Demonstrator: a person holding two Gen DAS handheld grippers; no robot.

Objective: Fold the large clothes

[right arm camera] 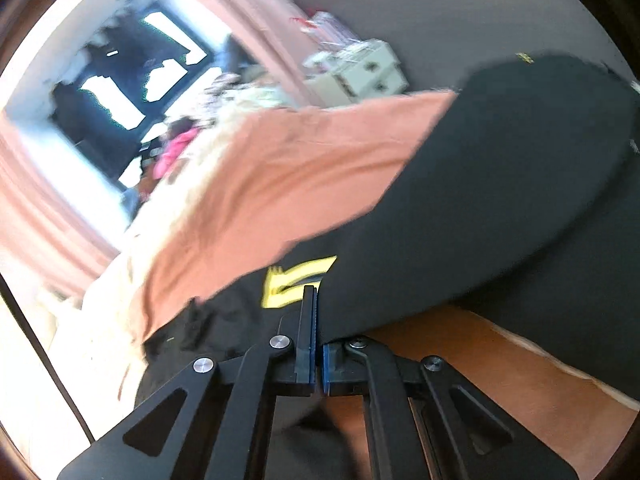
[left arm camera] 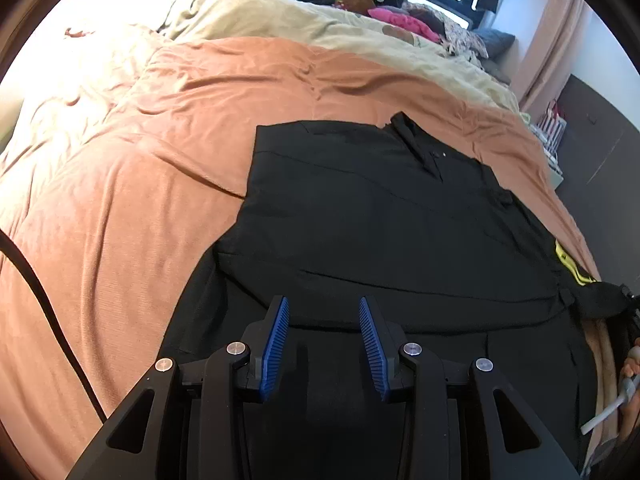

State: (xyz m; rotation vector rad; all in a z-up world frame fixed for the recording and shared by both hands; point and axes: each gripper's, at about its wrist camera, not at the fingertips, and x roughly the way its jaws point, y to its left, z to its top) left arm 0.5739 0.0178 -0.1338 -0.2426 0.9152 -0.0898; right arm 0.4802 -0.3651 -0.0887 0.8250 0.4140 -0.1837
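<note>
The bed (left arm camera: pixel 120 200), under an orange cover, filled the left wrist view, and the black shirt (left arm camera: pixel 380 220) lay spread across it from centre toward 4 o'clock, collar up near 1 o'clock and a fold line running across it just ahead of the left gripper (left arm camera: pixel 324 312). That gripper hung over the near hem with its blue pads parted and nothing between them.

In the right wrist view the picture was smeared, so detail was poor. The right gripper (right arm camera: pixel 317 296) had its jaws clamped together on a lifted edge of the shirt (right arm camera: pixel 480 200), which billowed up toward 2 o'clock; a yellow print (right arm camera: pixel 296 280) sat just at 11 o'clock of the fingertips.

The likely trouble: only one side was pinned. With the left jaws released, a pull from the right could drag the whole shirt across the slippery cover and skew the existing fold. The thin pinch might also slip free mid-swing, dropping the flap in a bunch.
</note>
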